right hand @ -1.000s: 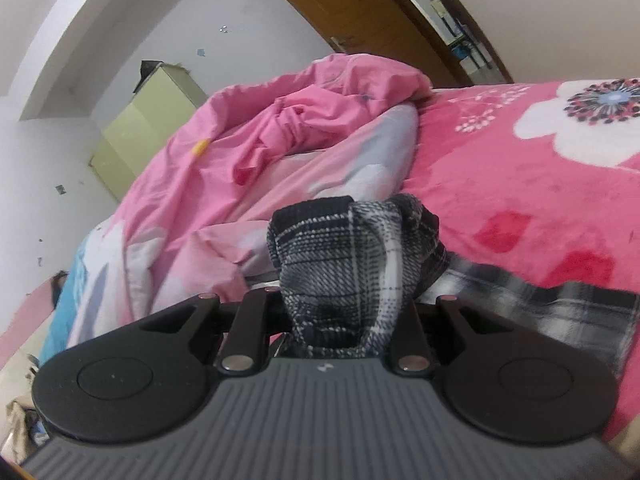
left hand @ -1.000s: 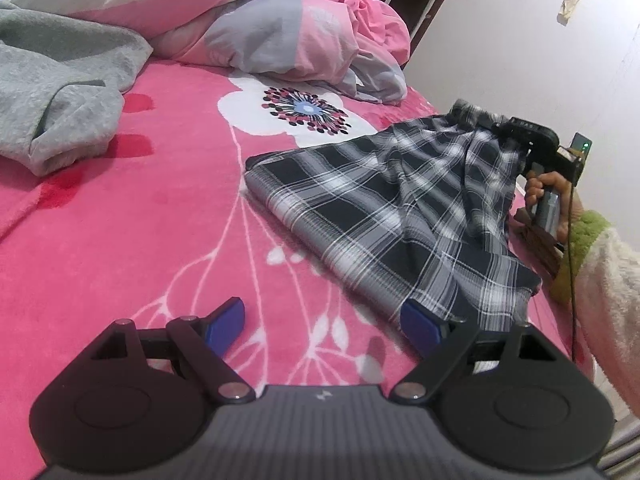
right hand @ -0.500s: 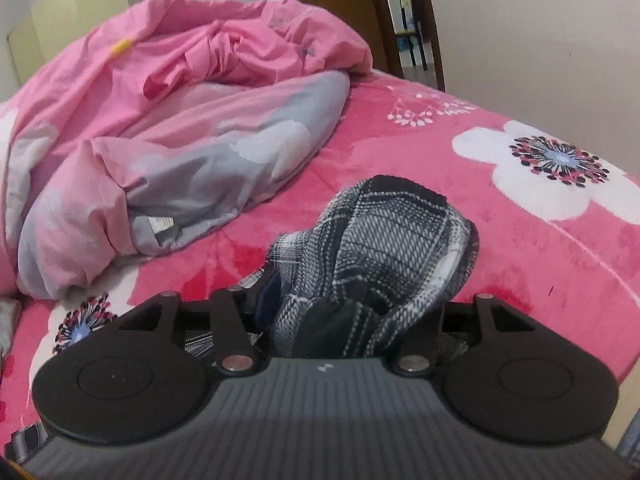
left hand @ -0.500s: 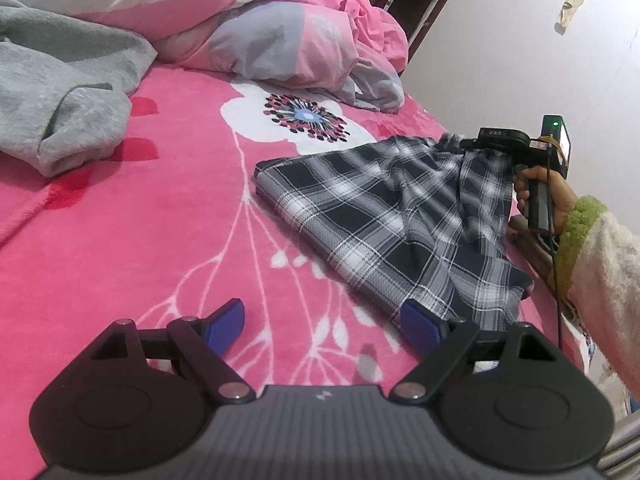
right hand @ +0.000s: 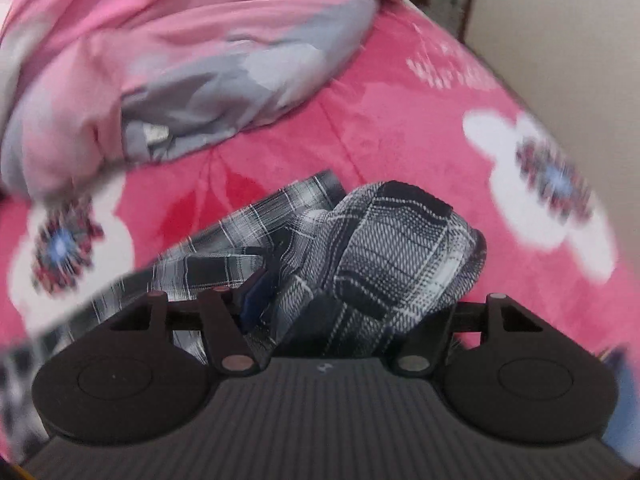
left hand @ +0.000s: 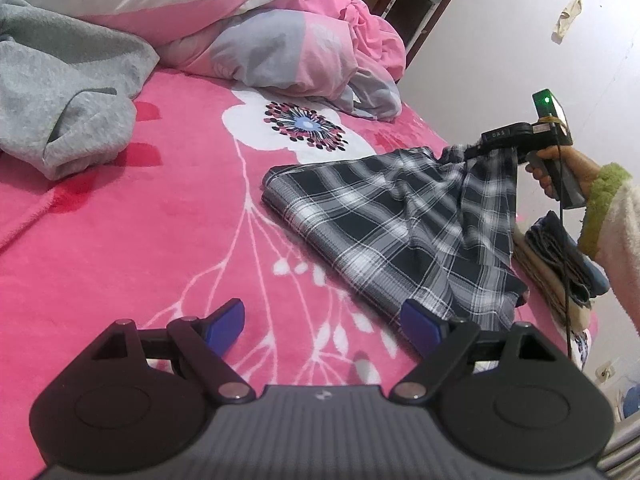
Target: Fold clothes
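Plaid garment (left hand: 384,216): woven check cloth lying folded on plush pink blanket (left hand: 132,216).
Right gripper (right hand: 352,300): pinching bunched plaid corner.
Left gripper (left hand: 322,316): hovering, spread wide, holding nothing.

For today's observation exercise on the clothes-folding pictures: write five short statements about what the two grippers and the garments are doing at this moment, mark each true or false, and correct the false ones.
1. The right gripper is shut on the plaid garment. True.
2. The left gripper grips the plaid garment. False: it is open, holding nothing.
3. The grey garment lies folded on top of the plaid one. False: it lies crumpled, apart from it.
4. The plaid garment rests on a pink floral blanket. True.
5. A green light shows on the right gripper. True.
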`<state>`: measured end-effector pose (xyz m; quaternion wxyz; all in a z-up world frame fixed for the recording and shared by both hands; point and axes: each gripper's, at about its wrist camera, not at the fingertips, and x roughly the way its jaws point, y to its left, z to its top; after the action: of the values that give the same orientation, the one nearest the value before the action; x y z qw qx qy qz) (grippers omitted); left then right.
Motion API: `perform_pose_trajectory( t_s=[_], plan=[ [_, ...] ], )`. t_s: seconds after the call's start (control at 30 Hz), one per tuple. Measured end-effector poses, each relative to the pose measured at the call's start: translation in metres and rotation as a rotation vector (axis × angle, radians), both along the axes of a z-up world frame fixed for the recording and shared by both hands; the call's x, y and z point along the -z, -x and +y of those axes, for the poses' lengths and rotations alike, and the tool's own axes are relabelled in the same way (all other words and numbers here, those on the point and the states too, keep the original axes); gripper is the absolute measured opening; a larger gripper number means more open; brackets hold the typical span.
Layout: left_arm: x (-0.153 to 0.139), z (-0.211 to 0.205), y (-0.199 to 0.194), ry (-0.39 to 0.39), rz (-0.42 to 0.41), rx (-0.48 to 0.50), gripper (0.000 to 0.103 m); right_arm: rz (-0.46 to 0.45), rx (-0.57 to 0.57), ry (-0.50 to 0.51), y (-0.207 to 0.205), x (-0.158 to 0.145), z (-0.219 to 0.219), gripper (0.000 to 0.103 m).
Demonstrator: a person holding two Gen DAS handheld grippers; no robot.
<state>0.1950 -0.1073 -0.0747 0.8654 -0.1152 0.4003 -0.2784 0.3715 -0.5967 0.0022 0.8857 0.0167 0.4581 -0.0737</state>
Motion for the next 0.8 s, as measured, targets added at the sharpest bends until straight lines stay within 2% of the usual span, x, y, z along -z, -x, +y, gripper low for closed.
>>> perform_pose_trajectory(
  t_s=[0.07, 0.17, 0.2, 0.27, 0.3, 0.43, 0.5, 0.6, 0.7, 0.8],
  plan=[
    [0.0, 0.0, 0.0, 0.003, 0.001, 0.0, 0.086, -0.067, -0.034, 0.042, 0.006, -0.006, 0.006, 0.063],
    [-0.001, 0.0, 0.002, 0.007, -0.001, 0.003, 0.086, -0.229, -0.022, 0.04, 0.021, -0.009, 0.004, 0.102],
    [-0.001, 0.0, 0.003, 0.008, -0.002, 0.005, 0.086, -0.225, 0.001, 0.027, 0.023, -0.006, 0.0, 0.102],
    [-0.002, 0.0, 0.004, 0.007, -0.006, 0.008, 0.086, -0.108, 0.071, 0.037, 0.018, 0.003, -0.009, 0.102],
    [-0.003, 0.001, 0.005, 0.007, -0.009, 0.008, 0.086, -0.087, 0.092, 0.053, 0.018, 0.004, -0.011, 0.102],
    [-0.003, 0.003, 0.002, 0.025, 0.0, -0.003, 0.086, -0.192, 0.167, 0.161, 0.042, -0.016, -0.01, 0.102],
    [-0.003, 0.006, 0.0, 0.041, 0.007, -0.009, 0.086, -0.283, 0.157, 0.176, 0.06, -0.031, 0.007, 0.102],
    [-0.005, 0.011, -0.003, 0.068, 0.013, -0.018, 0.086, -0.429, 0.059, 0.09, 0.106, -0.049, 0.043, 0.102],
    [-0.006, 0.015, -0.016, 0.11, 0.039, -0.027, 0.085, -0.515, -0.113, -0.067, 0.163, -0.053, 0.096, 0.102],
    [-0.001, 0.012, -0.043, 0.162, 0.141, -0.013, 0.082, -0.497, -0.297, -0.123, 0.218, -0.03, 0.163, 0.101]
  ],
)
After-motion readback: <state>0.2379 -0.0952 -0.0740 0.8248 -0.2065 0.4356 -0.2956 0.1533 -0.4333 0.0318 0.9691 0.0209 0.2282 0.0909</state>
